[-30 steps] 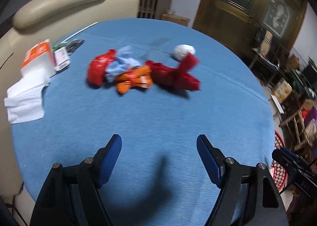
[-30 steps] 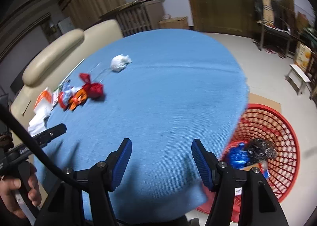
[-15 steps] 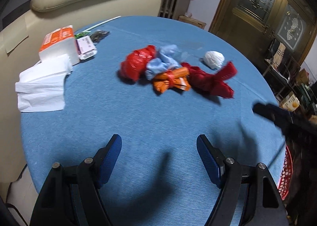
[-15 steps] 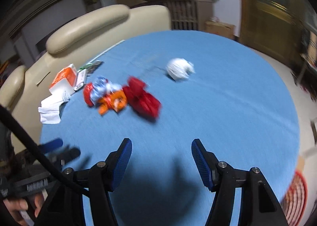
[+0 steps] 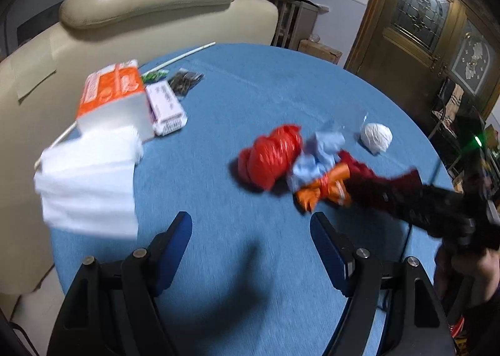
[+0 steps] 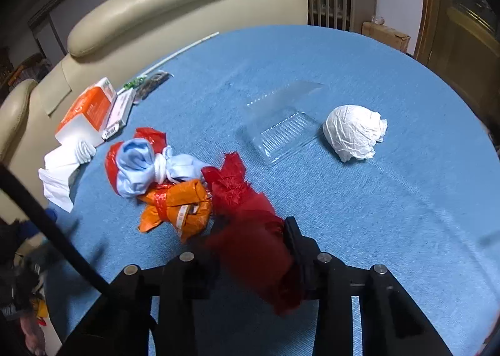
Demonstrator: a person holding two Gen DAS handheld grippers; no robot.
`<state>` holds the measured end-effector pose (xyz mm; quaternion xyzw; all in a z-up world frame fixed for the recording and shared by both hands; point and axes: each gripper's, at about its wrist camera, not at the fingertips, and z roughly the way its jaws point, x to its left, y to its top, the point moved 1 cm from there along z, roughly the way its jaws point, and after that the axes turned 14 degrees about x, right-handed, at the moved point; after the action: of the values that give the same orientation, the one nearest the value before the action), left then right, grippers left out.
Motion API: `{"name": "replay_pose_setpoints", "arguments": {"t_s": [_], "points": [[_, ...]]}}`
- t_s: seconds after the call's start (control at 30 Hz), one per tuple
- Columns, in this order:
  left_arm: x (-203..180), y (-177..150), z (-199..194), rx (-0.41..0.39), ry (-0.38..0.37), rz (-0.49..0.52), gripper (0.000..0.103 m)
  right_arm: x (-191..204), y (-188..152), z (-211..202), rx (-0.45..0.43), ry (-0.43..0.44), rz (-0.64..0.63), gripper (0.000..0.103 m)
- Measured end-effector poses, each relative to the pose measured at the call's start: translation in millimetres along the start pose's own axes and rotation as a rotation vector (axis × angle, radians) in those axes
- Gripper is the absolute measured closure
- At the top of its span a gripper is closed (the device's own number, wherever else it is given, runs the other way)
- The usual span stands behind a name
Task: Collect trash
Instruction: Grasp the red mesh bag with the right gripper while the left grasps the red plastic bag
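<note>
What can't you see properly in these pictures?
- Right gripper pads, right wrist view: hidden by the dark red bag as the jaws close on it.
- Same gripper, left wrist view: motion blur.
- Small packets, left wrist view: print too small to read.
- Clear plastic tray: almost invisible in the left wrist view.

1. Open blue tablecloth (image 5: 250, 249) is being left free just ahead of the left gripper (image 5: 251, 246).
2. Passage further on is being blocked by the trash pile (image 6: 175, 181).
3. The far-left side is being crowded by the tissue box (image 5: 112, 96) and napkins (image 5: 87, 181).
</note>
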<state>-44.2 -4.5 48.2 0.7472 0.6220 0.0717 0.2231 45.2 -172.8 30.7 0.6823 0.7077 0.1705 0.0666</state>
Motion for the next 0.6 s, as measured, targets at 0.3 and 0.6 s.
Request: {"name": "replay_pose_setpoints", "arguments": {"t_s": [0.3, 0.6], "points": [[-2, 50, 48, 0.064, 0.037, 0.120, 0.025, -21, -27, -13, -0.010, 0.029, 0.059, 0.064], [-13, 74, 80, 0.139, -0.002, 0.163, 0.061, -22, -35, -16, -0.018, 0.044, 0.089, 0.064]]}}
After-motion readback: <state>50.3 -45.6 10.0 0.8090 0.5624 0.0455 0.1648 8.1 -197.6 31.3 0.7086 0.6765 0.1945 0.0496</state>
